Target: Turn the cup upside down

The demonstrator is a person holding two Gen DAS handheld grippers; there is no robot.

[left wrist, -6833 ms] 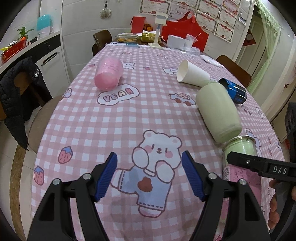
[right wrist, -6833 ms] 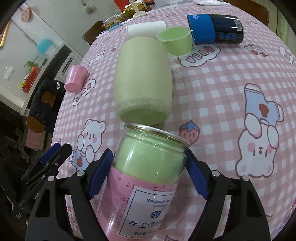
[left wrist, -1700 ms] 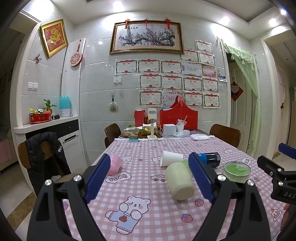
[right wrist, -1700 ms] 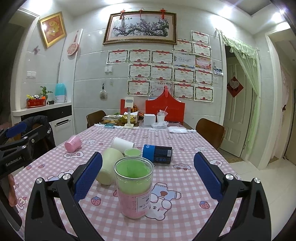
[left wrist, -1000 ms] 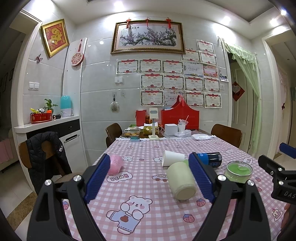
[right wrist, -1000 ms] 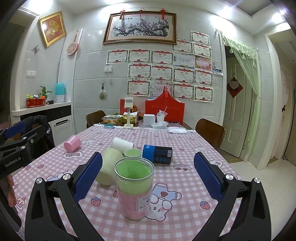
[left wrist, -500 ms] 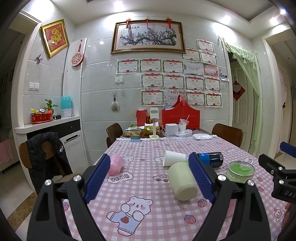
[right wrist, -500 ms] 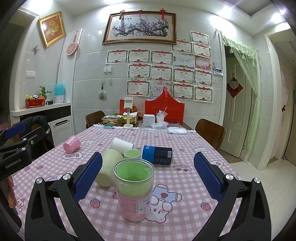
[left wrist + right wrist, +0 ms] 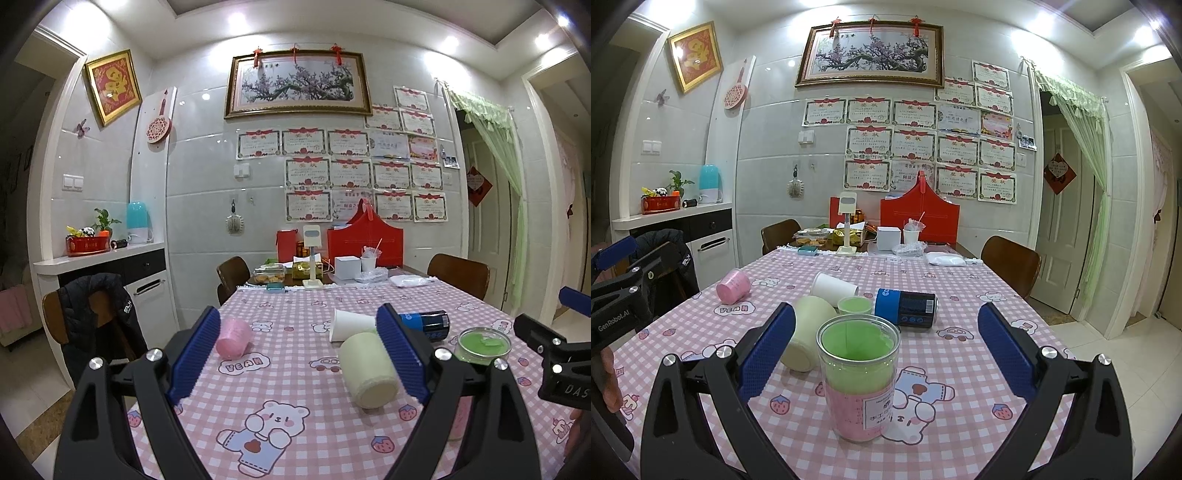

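Since 6.8 s ago: jar [image 9: 859, 380] released, now standing alone on desk [image 9: 964, 354]; both grippers pulled back, level. Right gripper [image 9: 886, 354] fingers spread wide, jar between but untouched. Left gripper [image 9: 295, 354] fingers spread, empty. Beige cup [image 9: 807, 334] lies just behind-left of jar. Jar step looks finished.

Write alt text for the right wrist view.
The open right hand-held gripper frames an upright clear jar with green and pink contents on a pink checked tablecloth. Behind it lie a cream cup and a blue can.
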